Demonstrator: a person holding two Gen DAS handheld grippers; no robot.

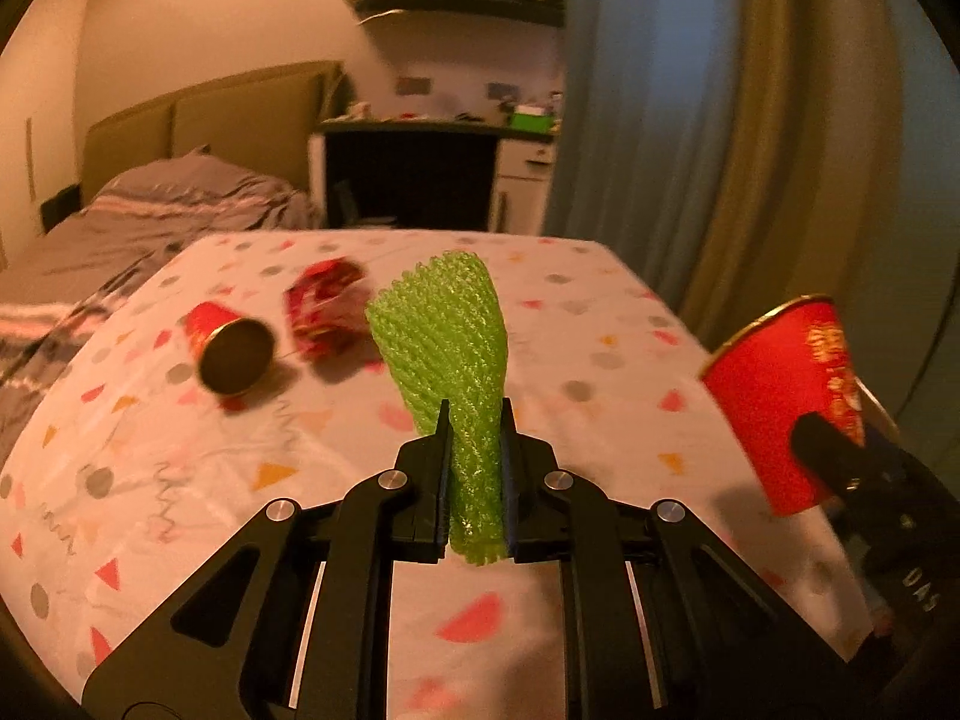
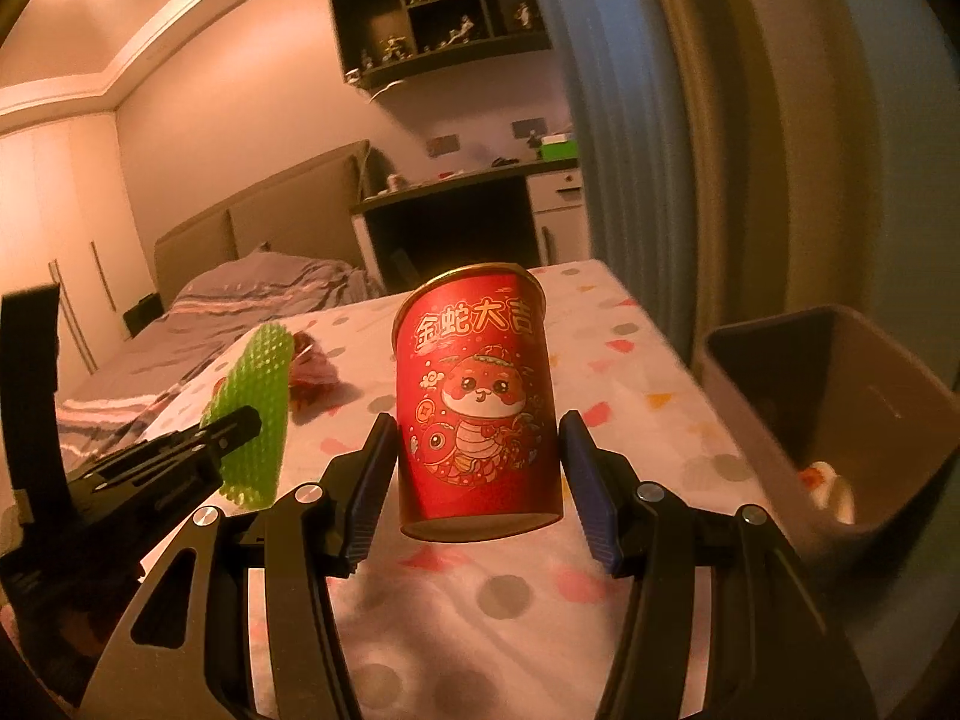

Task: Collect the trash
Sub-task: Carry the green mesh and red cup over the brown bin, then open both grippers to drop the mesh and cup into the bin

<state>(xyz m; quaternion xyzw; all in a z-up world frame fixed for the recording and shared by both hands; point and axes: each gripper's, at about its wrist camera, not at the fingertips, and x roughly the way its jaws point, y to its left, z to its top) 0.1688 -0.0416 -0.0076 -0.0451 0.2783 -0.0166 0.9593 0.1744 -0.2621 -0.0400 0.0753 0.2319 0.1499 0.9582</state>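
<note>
Gripping a green foam net sleeve (image 1: 441,336), the left gripper (image 1: 474,420) is pinching the sleeve's lower end between closed pads so that the wider mesh end is fanning upward toward twelve o'clock, clear of the patterned tablecloth (image 1: 600,324). Squeezing the soft mesh near its base is probably what is keeping it from slipping out.

At about ten o'clock from this gripper, a red paper cup (image 1: 231,351) is lying on its side with its mouth facing the camera, and just beside it, toward eleven o'clock, a crumpled red wrapper (image 1: 324,312) is resting on the cloth. Both are looking like trash not yet collected.

Moving right, the right gripper (image 2: 477,438) is carrying a second red cup with a cartoon snake (image 2: 477,396), upright and lifted off the table. Its left pad is pressing against the cup's wall; the right pad appears to be standing slightly off, so the hold seems light, and whether it is fully clamped I cannot tell for certain.

Farther right, at about three o'clock, an open bin (image 2: 774,420) is waiting beside the table edge, with some pale scrap lying in its bottom. Judging from the layout, both held items are heading there.
</note>
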